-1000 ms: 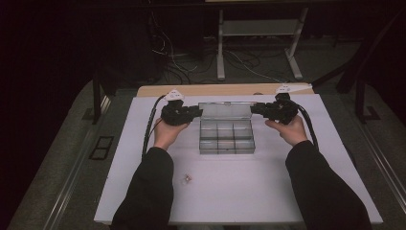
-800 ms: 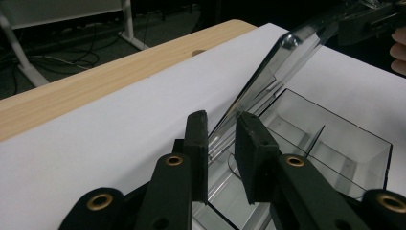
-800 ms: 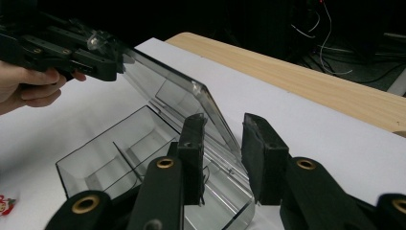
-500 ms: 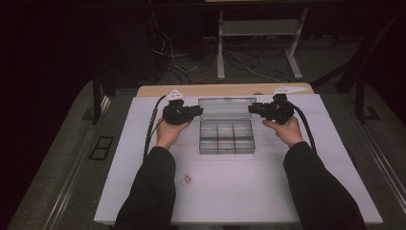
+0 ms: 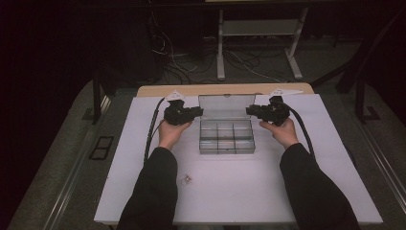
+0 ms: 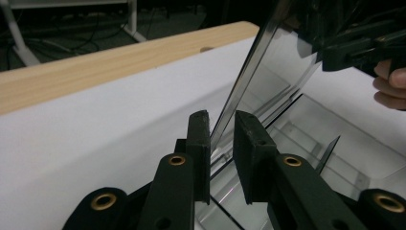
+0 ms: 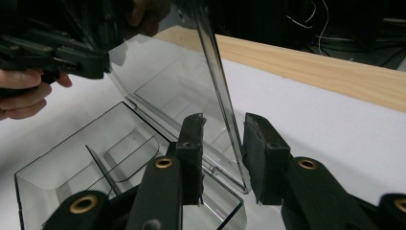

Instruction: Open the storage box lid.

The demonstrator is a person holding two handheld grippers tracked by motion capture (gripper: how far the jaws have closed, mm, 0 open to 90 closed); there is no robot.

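A clear plastic compartment box sits mid-bench on the white sheet, its see-through lid standing open (tilted back). The left tool and right tool each straddle a lid edge, jaws narrow with slight gaps showing.

One clear compartment box with one raised lid, two grippers, one small loose piece
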